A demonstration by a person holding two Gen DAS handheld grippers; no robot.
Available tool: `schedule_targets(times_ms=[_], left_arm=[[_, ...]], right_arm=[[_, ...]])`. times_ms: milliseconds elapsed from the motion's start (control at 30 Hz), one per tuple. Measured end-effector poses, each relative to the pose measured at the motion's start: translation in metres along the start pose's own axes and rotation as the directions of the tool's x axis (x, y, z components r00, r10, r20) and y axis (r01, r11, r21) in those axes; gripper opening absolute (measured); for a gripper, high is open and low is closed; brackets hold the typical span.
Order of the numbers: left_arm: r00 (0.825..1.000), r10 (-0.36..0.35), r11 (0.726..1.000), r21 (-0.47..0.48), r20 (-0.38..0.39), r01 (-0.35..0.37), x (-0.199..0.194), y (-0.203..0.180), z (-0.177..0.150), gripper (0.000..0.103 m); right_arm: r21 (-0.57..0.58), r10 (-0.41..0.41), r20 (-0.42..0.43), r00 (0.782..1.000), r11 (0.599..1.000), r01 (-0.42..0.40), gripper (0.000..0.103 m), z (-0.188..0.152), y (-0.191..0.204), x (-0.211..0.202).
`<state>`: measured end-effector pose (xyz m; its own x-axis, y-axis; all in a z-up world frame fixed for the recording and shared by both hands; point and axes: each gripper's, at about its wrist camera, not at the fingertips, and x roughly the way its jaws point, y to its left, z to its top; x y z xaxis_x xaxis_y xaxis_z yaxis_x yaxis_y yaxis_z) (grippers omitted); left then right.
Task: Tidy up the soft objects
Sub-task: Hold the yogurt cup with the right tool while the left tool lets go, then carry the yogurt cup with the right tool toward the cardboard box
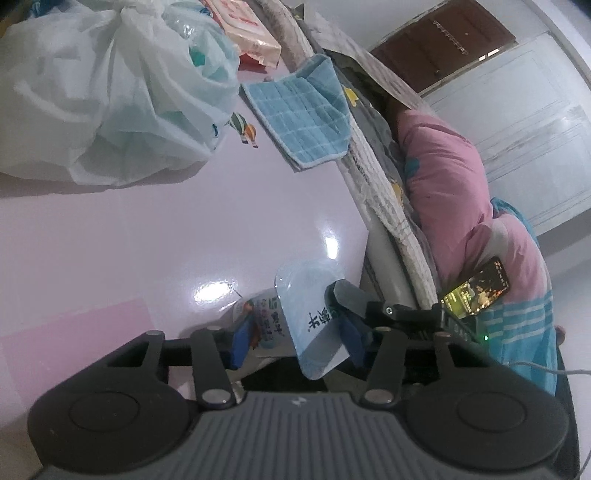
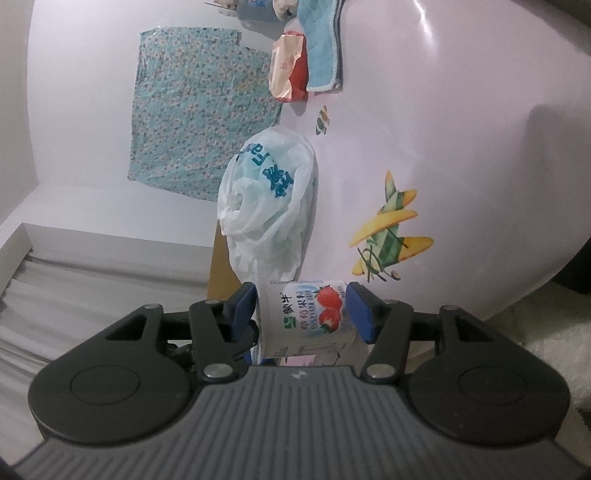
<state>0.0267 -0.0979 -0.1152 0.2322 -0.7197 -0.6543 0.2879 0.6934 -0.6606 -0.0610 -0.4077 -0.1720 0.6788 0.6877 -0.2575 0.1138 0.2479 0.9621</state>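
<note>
A small yogurt cup (image 2: pixel 306 317) with strawberries printed on it lies on its side between the blue pads of my right gripper (image 2: pixel 303 314), which press on both ends. In the left wrist view the same cup (image 1: pixel 264 321) shows its light-blue lid (image 1: pixel 314 314) with dark characters. My left gripper (image 1: pixel 295 336) brackets cup and lid, its pads against them on either side. One of the right gripper's fingers (image 1: pixel 345 293) reaches in from the right and touches the lid. Both grippers hold the cup just above the glossy lilac table (image 1: pixel 184 221).
A knotted white plastic bag (image 1: pixel 110 92) (image 2: pixel 269 206) sits on the table, with a blue checked towel (image 1: pixel 306 114) and a red-and-cream packet (image 1: pixel 247 29) beyond. A bed with a pink quilt (image 1: pixel 443 177) and a lit phone (image 1: pixel 476 291) borders the table. A patterned cloth (image 2: pixel 199 110) hangs behind.
</note>
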Motion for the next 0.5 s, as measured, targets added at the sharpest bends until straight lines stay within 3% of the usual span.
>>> schedule_targets(times_ms=[167, 333, 500], left_arm=[[1.0, -0.004, 1.0, 0.009, 0.017, 0.004, -0.003, -0.005, 0.0, 0.044], [0.998, -0.058, 0.998, 0.028, 0.039, 0.057, -0.009, -0.013, 0.001, 0.04], [0.998, -0.035, 0.998, 0.055, 0.057, 0.032, -0.007, -0.013, 0.003, 0.032]], right_arm=[[-0.013, -0.02, 0.012, 1.0, 1.0, 0.02, 0.05, 0.0, 0.007, -0.001], [-0.024, -0.026, 0.028, 0.999, 0.999, 0.027, 0.049, 0.003, 0.013, -0.002], [-0.038, -0.041, 0.051, 0.998, 0.998, 0.043, 0.045, 0.007, 0.016, 0.0]])
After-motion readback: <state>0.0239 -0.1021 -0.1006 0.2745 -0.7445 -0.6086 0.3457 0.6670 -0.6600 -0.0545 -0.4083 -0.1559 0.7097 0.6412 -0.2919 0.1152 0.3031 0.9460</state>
